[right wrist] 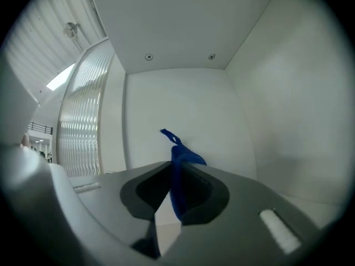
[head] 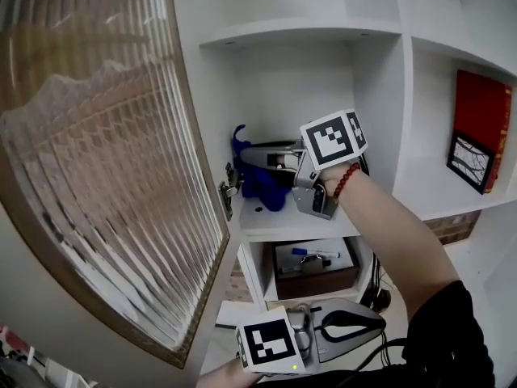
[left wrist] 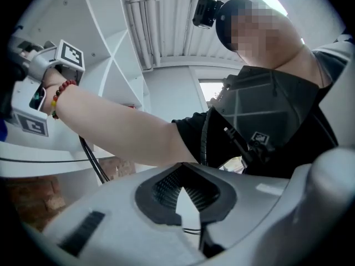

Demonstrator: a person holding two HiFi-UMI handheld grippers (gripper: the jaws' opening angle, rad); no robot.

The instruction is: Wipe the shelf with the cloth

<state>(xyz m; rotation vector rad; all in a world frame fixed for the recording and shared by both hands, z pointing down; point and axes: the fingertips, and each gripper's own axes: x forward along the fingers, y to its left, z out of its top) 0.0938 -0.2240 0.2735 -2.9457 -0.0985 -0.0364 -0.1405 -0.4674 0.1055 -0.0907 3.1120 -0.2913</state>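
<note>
Inside the upper white shelf (head: 300, 221) compartment, the cloth (head: 262, 188) is a deep blue, soft, crumpled bundle with one thin corner sticking up in front of the back wall. The right claw (head: 245, 157) is clenched on it, a fold of the blue fabric pinched between its dark pads (right wrist: 204, 190). The bulk hangs below the jaws, down to the shelf board near the left wall. From the right gripper view most of the cloth is hidden behind the claw's body, and whether it presses on the board cannot be told. The left claw (head: 380, 318), held low and partly cut off at the bottom edge of the head view, is clenched on nothing.
</note>
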